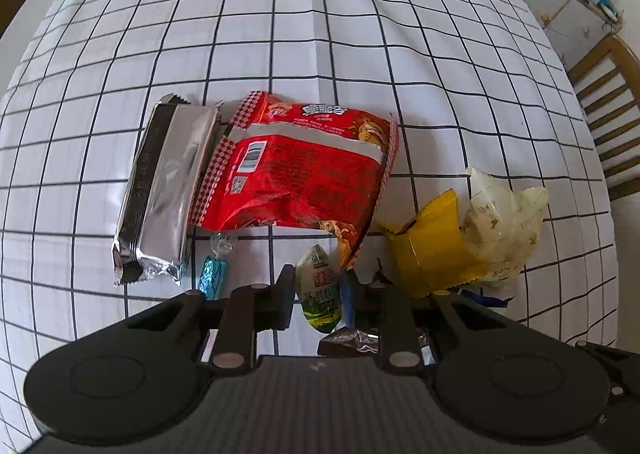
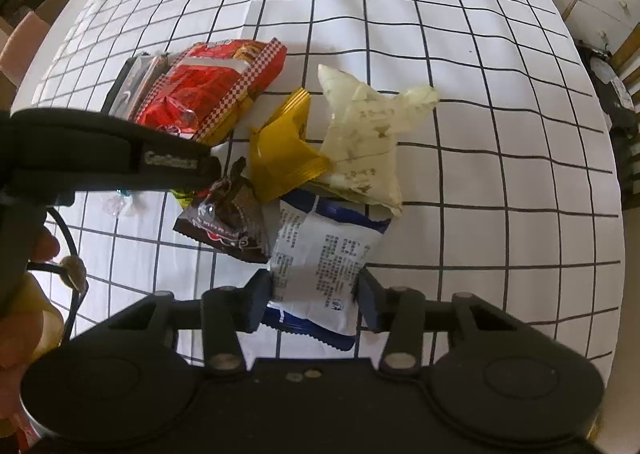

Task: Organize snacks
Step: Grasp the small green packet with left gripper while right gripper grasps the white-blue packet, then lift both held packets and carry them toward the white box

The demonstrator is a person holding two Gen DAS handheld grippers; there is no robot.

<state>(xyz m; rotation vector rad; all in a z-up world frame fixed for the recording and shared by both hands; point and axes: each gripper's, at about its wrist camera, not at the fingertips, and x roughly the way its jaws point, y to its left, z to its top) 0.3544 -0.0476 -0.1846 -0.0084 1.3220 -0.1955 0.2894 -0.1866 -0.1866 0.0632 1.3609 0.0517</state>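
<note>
Both grippers point steeply down at a table (image 1: 320,34) under a white checked cloth; a wooden chair (image 1: 608,102) stands beside it. The left gripper (image 1: 318,290) pinches a small green packet (image 1: 320,294). The right gripper (image 2: 316,294) pinches a blue-and-white packet (image 2: 320,254) in the snack pile.

Both wrist cameras look steeply down, close over the shared snack pile (image 1: 304,182); checked tablecloth (image 2: 400,14) beyond.

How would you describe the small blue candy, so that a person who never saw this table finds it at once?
On the white checked tablecloth, find the big red snack bag and the silver packet beside it. Just below the gap between them lies the blue candy, the only shiny turquoise piece, far smaller than its neighbours, with clear twisted ends.
</note>
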